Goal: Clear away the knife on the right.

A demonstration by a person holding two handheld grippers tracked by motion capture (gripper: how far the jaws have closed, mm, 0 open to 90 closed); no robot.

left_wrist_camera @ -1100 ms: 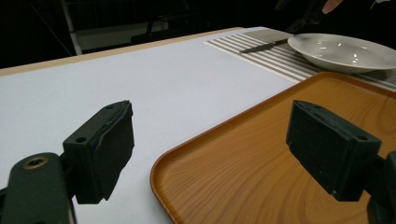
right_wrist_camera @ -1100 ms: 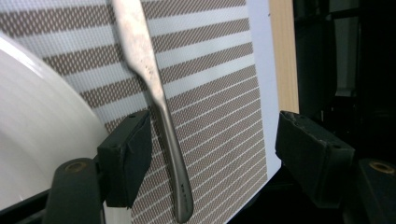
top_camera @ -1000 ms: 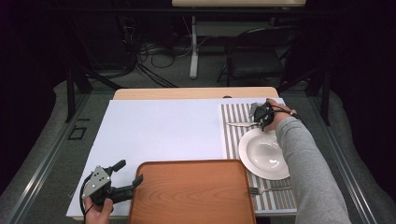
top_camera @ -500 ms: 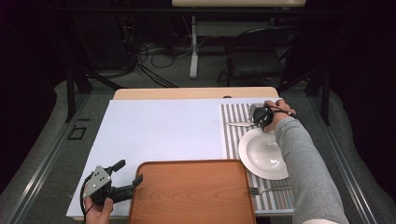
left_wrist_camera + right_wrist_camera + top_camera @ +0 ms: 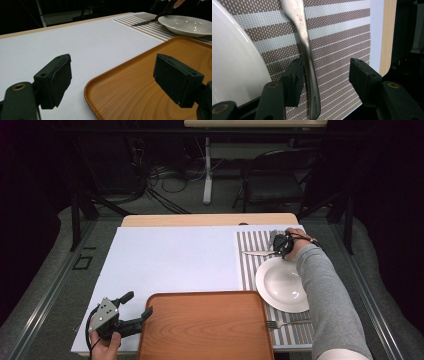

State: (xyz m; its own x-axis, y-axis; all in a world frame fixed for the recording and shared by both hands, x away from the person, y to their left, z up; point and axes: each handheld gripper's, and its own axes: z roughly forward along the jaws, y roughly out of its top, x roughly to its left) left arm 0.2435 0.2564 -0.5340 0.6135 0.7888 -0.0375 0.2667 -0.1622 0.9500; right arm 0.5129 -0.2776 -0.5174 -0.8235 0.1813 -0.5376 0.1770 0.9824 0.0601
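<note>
1. High view: a white tabletop (image 5: 170, 265) in a dark room, cables on the floor and a chair (image 5: 272, 185) beyond it. The right gripper (image 5: 281, 245) stands over the spoon (image 5: 257, 253) on the striped placemat (image 5: 250, 265), just behind the white plate (image 5: 282, 285). The left gripper (image 5: 131, 310) rests at the wooden tray (image 5: 205, 327); a fork (image 5: 287, 323) lies beside the tray.

2. Left gripper view: its jaws gape empty, one over the tray (image 5: 150, 82), one over the white tabletop.

3. Right gripper view: the jaws have just been closing around the spoon handle (image 5: 308, 57); one pad touches it, the other stands clear.
</note>
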